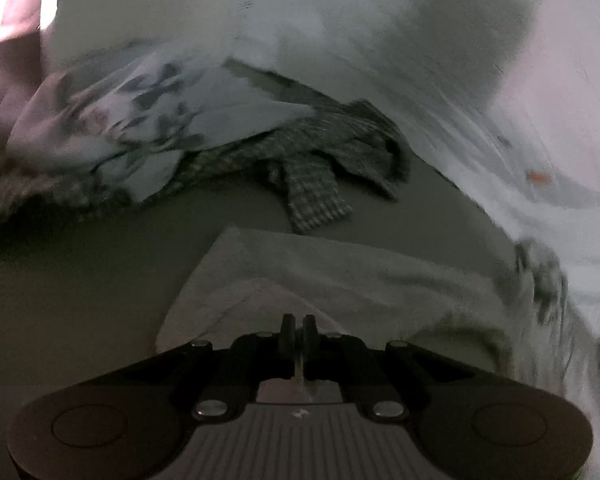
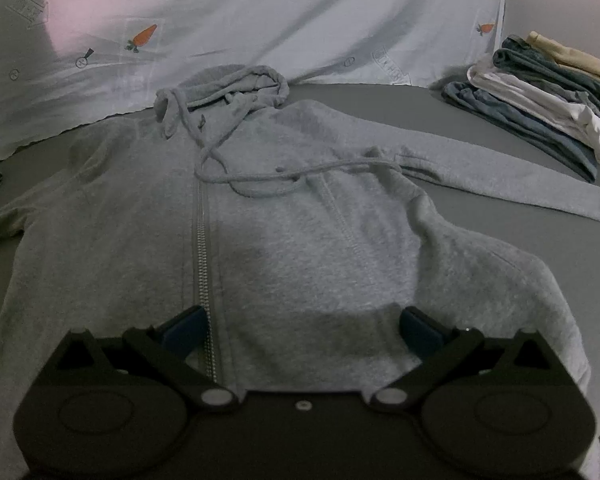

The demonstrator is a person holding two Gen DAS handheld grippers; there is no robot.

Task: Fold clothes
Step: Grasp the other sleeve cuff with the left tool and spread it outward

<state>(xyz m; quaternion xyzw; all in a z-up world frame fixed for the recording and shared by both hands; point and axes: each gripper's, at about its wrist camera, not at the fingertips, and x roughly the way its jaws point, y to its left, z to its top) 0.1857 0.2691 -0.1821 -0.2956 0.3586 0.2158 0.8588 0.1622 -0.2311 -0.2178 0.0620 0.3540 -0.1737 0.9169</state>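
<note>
A grey zip-up hoodie (image 2: 300, 216) lies flat and face up on the grey surface, hood at the far end, drawstrings loose across the chest, and one sleeve (image 2: 520, 184) stretched out to the right. My right gripper (image 2: 302, 330) hovers open over the hoodie's lower front, and its blue pads (image 2: 184, 332) stand wide apart with nothing pinched. In the left wrist view, my left gripper (image 1: 299, 330) is shut. A pale grey fold of hoodie fabric (image 1: 300, 276) rises in a peak to its fingertips, and the pinch looks like it holds that edge.
A stack of folded clothes (image 2: 540, 96) sits at the far right. A pale sheet with carrot prints (image 2: 300, 20) is draped behind the hoodie. A crumpled checked garment (image 1: 312, 160) and a flower-print cloth (image 1: 120, 120) lie beyond the left gripper on the grey surface (image 1: 80, 280).
</note>
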